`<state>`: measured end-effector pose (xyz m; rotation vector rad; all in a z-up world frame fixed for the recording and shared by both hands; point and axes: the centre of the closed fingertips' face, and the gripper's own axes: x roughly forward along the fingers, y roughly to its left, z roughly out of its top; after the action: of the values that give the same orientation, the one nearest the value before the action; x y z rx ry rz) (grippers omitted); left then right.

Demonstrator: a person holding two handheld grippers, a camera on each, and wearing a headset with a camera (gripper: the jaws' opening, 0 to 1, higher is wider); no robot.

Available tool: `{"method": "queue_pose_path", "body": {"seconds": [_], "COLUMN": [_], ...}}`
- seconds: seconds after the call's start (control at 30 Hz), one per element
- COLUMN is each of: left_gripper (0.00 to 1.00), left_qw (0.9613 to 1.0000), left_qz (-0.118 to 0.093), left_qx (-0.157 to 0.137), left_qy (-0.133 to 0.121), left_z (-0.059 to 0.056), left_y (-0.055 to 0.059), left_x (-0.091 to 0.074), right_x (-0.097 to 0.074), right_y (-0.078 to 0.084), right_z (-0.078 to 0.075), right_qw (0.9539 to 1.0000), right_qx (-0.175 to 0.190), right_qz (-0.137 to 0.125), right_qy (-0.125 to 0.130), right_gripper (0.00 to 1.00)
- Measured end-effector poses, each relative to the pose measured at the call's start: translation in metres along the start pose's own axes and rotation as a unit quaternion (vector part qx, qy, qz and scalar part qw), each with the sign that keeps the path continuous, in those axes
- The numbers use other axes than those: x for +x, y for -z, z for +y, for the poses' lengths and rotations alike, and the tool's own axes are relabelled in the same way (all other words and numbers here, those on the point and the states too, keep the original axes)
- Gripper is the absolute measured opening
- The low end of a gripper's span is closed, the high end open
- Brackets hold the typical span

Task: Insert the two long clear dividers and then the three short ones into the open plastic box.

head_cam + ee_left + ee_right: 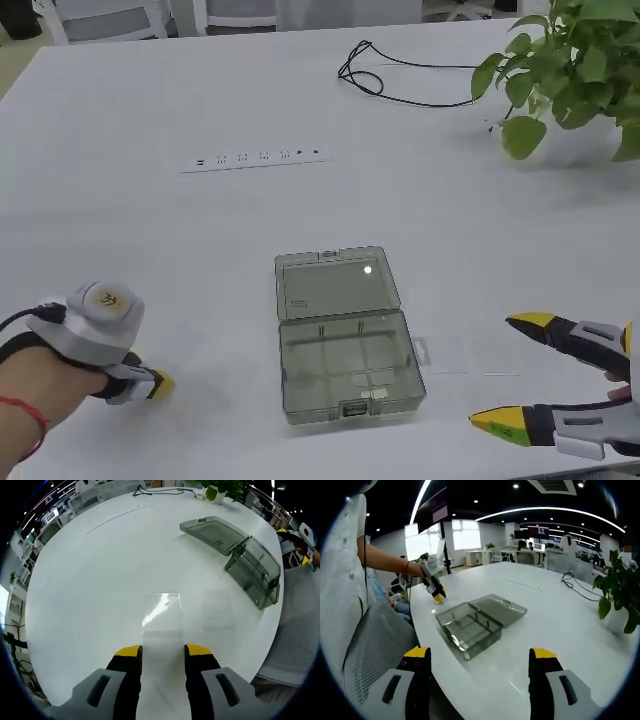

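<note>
Near edge, head view: R gripper [512, 371] low right, jaws spread wide, nothing btw them; its body is cut off by the frame. L gripper [155, 384] low left, held in a hand [30, 385], yellow tips toward the box; jaw gap unreadable from this angle. L gripper view settles it: jaws part-open, narrow gap, empty, tips just short of a clear divider [162, 611] lying flat on the table [100, 570]. Divider edges are faint, glare across it. R gripper view: curved near table edge, mesh chair [375, 645] tucked below it. Mid: open plastic box [345, 372] sits centre-table btw the two grippers, apart from both. Lid [335, 285] is laid flat back on the far side, joined at the hinge. Faint crossing lines inside the tray; can't tell if they are seated dividers or moulded slots. Just right of the box, a clear sheet [470, 355] lies flat, btw box and R gripper; outline barely shows, piece count can't be told. Bare tabletop all round the box, widest on the left and far sides. Far: power strip [255, 157] mid-table, well apart from the box. Black cable [400, 78] is looped near the far edge. Plant [575, 65] at far right, cut off by the frame.
</note>
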<state>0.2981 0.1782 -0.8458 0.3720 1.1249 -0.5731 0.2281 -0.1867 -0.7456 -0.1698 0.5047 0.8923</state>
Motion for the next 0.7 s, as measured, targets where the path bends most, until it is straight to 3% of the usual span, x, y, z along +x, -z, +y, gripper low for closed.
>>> {"method": "queue_pose_path", "body": {"seconds": [0.43,0.7], "left_gripper": [0.31,0.31], "left_qw": [0.9996,0.9971], "left_qz": [-0.018,-0.042], "left_qx": [-0.018,-0.056], "left_qy": [0.015,0.029], "left_z": [-0.007,-0.012], "left_y": [-0.002,-0.004], "left_x": [-0.002,-0.007], "right_x": [0.001,0.002], "right_y": [-0.005,-0.012], "right_z": [0.006,0.012], "right_qw": [1.0000,1.0000], "right_qx": [-0.005,-0.008], "right_qz": [0.003,0.004], "right_qy": [-0.001,-0.002], "right_gripper": [0.80,0.79]}}
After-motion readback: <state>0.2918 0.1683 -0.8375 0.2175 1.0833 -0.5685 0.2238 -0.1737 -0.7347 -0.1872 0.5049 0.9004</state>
